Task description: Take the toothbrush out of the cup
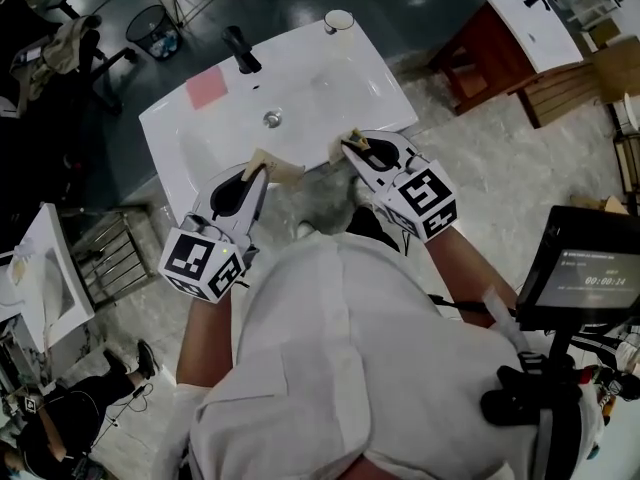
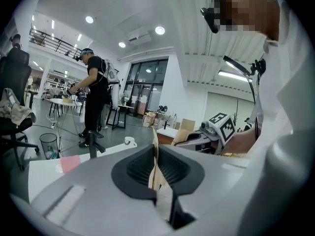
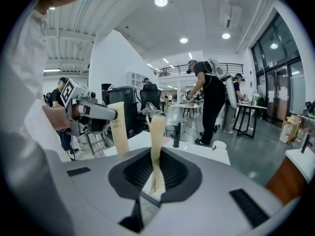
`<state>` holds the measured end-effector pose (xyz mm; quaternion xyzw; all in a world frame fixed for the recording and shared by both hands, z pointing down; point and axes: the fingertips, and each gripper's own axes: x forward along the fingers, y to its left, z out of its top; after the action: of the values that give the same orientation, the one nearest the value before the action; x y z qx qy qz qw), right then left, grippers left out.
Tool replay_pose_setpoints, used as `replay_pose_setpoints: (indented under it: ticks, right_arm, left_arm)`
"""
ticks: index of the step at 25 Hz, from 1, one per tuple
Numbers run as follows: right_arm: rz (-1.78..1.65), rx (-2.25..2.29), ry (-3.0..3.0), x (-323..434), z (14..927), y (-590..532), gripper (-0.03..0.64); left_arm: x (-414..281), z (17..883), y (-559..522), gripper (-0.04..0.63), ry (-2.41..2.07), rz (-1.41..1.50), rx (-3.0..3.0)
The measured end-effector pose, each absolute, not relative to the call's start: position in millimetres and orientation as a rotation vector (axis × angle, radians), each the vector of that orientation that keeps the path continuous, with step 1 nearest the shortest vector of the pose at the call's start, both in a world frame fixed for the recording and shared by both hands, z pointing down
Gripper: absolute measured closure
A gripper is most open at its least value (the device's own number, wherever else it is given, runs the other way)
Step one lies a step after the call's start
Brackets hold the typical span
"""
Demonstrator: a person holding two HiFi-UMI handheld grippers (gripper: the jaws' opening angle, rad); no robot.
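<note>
A white cup (image 1: 338,20) stands on the far right corner of the white sink (image 1: 330,88); no toothbrush shows above its rim. The cup (image 2: 129,141) (image 3: 219,145) is far from both grippers. At the sink's near edge my left gripper (image 1: 255,170) (image 2: 155,156) is shut on a flat beige carton (image 1: 277,168) (image 2: 154,149) (image 3: 118,127). Beside it my right gripper (image 1: 354,146) (image 3: 155,171) is shut on a pale beige strip (image 1: 340,149) (image 3: 156,134); I cannot tell what the strip is. Both point over the basin.
A black faucet (image 1: 241,50) and a pink pad (image 1: 207,88) sit at the sink's back edge. A wooden stand with a white top (image 1: 525,30) is at the right, a second sink (image 1: 40,268) at the left. A person in black (image 3: 211,97) stands beyond.
</note>
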<state>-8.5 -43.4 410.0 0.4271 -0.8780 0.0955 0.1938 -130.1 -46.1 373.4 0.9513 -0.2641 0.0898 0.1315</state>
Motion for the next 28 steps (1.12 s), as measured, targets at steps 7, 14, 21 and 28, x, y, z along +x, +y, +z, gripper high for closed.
replay_pose_setpoints:
  ticks: [7, 14, 21, 28]
  right_arm:
    - [0.247, 1.180, -2.462, -21, 407, -38, 0.585]
    - [0.243, 1.164, -2.458, -32, 407, -37, 0.584]
    - [0.239, 1.168, -2.460, -24, 408, -39, 0.584]
    - [0.254, 1.173, -2.478, -23, 408, -37, 0.586]
  left_arm:
    - [-138, 373, -39, 0.571, -0.762, 0.251, 2.770]
    - [-146, 374, -39, 0.571, -0.757, 0.245, 2.761]
    - [-137, 375, -42, 0.571, -0.752, 0.244, 2.764]
    - [-134, 375, -42, 0.572, -0.764, 0.244, 2.761]
